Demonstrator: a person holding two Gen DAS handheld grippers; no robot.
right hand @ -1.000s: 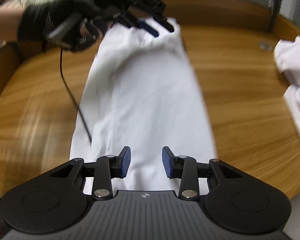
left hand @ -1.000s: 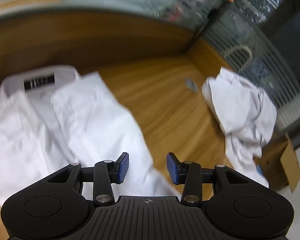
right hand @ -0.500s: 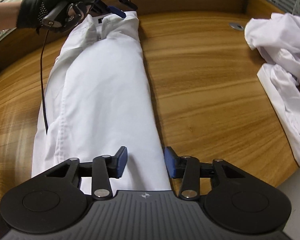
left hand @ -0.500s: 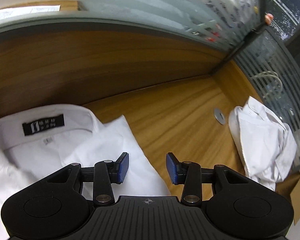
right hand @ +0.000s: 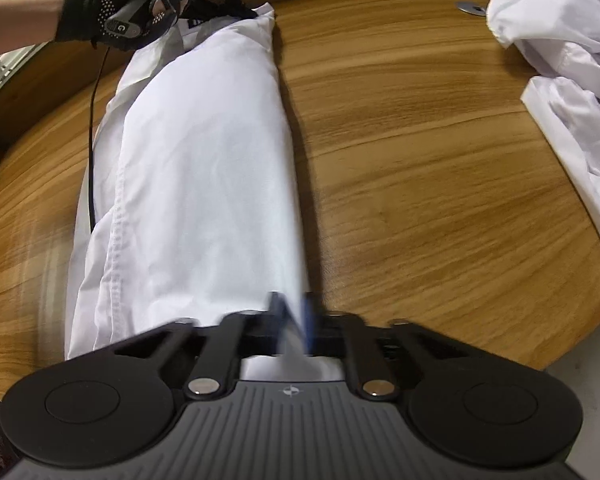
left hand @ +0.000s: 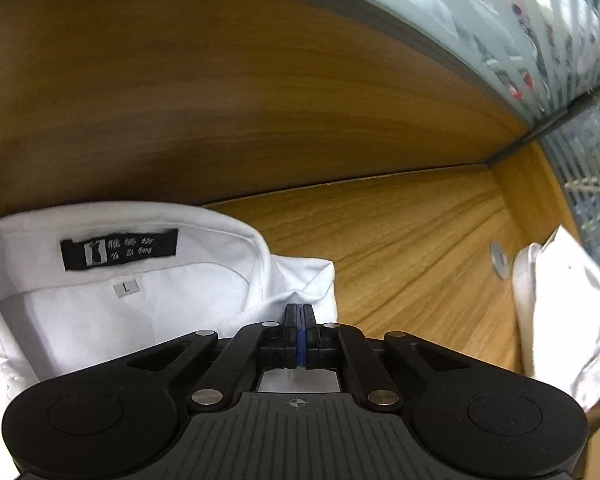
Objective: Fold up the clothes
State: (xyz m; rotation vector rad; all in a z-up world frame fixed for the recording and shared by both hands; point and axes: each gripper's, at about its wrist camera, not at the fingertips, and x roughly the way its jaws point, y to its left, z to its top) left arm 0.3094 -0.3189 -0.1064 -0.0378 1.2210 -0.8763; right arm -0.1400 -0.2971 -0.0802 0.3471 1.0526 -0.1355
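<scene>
The desk (right hand: 440, 184) is wood, with a raised wooden back panel (left hand: 220, 100) right behind the shirt's collar and a frosted glass screen (left hand: 520, 20) above that; its near edge curves off just beside the right gripper. To the right of the shirt (right hand: 204, 184) lies a broad bare stretch of wood, ending at a heap of white clothes (right hand: 572, 80) near the desk's right side, with a round metal grommet (right hand: 471, 7) beside it. The shirt is white, folded lengthwise into a long narrow strip, its collar open with a black label (left hand: 118, 248) and an "L" tag (left hand: 126, 288). It runs straight down the desk from the back panel to the near edge. The left gripper (left hand: 299, 320), held by a black-gloved hand (right hand: 112, 12), is clamped on the cloth at the collar's right corner. The right gripper (right hand: 291, 320) is pinched on the hem end at the shirt's right edge, blurred but with cloth between the pads.
</scene>
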